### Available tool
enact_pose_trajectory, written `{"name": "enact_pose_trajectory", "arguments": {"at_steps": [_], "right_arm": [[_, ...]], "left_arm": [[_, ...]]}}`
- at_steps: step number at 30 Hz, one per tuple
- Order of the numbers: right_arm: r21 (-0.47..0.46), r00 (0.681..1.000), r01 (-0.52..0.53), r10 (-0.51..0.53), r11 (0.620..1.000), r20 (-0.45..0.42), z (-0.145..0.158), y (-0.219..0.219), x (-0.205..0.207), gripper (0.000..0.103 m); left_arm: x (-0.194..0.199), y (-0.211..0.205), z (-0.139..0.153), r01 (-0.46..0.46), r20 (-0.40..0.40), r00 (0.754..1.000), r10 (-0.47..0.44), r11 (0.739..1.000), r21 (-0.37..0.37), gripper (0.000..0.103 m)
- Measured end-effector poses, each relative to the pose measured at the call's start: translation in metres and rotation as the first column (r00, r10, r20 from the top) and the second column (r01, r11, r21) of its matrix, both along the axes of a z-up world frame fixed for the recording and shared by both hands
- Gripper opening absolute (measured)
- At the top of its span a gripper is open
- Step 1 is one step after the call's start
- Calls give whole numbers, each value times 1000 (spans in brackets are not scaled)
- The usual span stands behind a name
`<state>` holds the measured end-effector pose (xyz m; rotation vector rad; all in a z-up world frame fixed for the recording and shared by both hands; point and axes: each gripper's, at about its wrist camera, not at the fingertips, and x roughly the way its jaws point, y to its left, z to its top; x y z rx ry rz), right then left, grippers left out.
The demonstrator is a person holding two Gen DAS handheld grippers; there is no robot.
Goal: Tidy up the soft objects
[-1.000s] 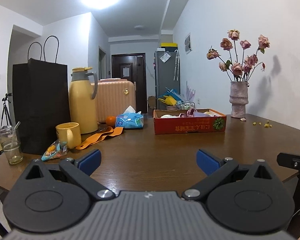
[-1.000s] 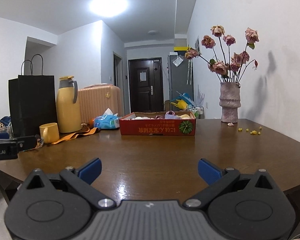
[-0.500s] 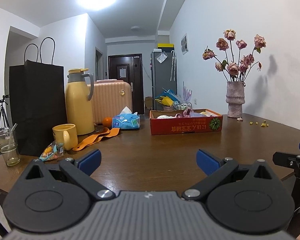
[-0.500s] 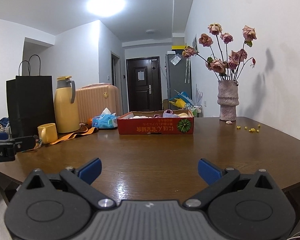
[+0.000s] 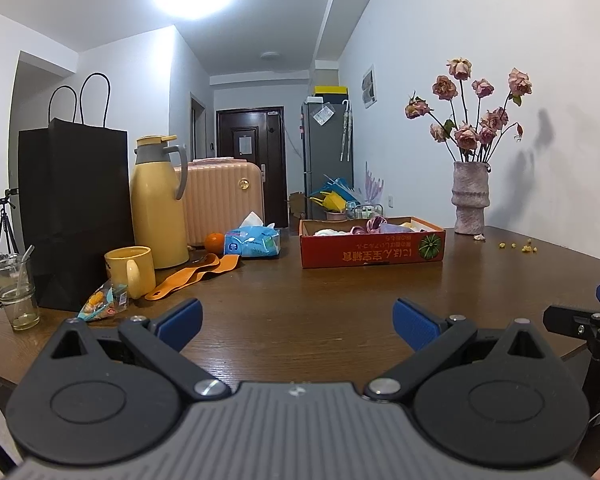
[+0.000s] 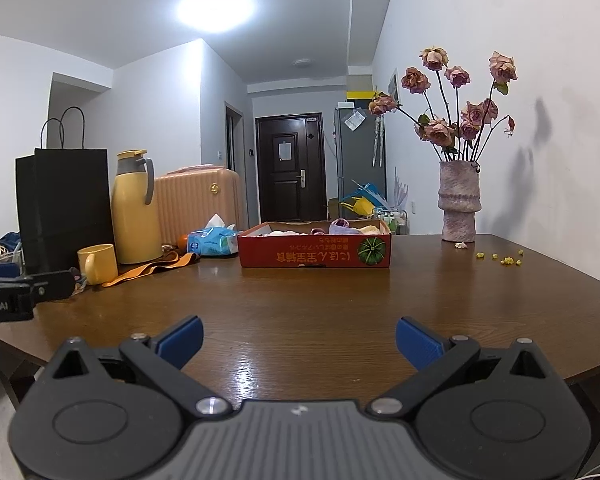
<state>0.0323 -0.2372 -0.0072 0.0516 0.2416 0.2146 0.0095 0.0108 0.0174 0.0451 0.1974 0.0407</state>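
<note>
A shallow red cardboard box point(image 5: 372, 250) point(image 6: 314, 251) sits far across the brown table, holding several soft items, white, purple and yellow point(image 5: 374, 225) point(image 6: 340, 226). My left gripper point(image 5: 296, 322) is open and empty, low over the table's near edge. My right gripper point(image 6: 298, 340) is open and empty, also at the near edge. Each gripper's side shows in the other's view: the right one in the left wrist view point(image 5: 580, 318), the left one in the right wrist view point(image 6: 16, 292).
On the left stand a black paper bag point(image 5: 74, 208), a yellow thermos point(image 5: 158, 204), a yellow mug point(image 5: 130, 270), a glass point(image 5: 14, 294), a snack packet point(image 5: 102, 304), an orange strap point(image 5: 196, 274), a tissue pack point(image 5: 252, 242) and an orange point(image 5: 213, 241). A vase of roses point(image 5: 470, 196) stands far right.
Both views have shifted slightly: the box and vase sit a little further left and smaller in each view. Both grippers stay open and empty.
</note>
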Motion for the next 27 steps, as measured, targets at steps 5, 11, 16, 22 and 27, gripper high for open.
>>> {"name": "enact_pose_trajectory", "arguments": {"at_steps": [5, 11, 16, 22, 27], "right_arm": [[-3, 1000, 2, -2, 1000, 2, 0, 1, 0, 103], [7, 1000, 6, -6, 1000, 8, 1, -1, -1, 103], [6, 1000, 5, -5, 1000, 8, 0, -1, -1, 103], [5, 1000, 5, -5, 1000, 5, 0, -1, 0, 103], [3, 1000, 7, -7, 1000, 4, 0, -1, 0, 103]], "left_arm": [[0, 1, 0, -6, 1, 1000, 6, 1000, 0, 103], [0, 1, 0, -1, 4, 1000, 1, 1000, 3, 103], [-1, 0, 0, -4, 6, 1000, 4, 1000, 3, 103], [0, 0, 0, 1, 6, 1000, -1, 1000, 4, 103], [0, 0, 0, 0, 6, 1000, 0, 1000, 5, 103]]}}
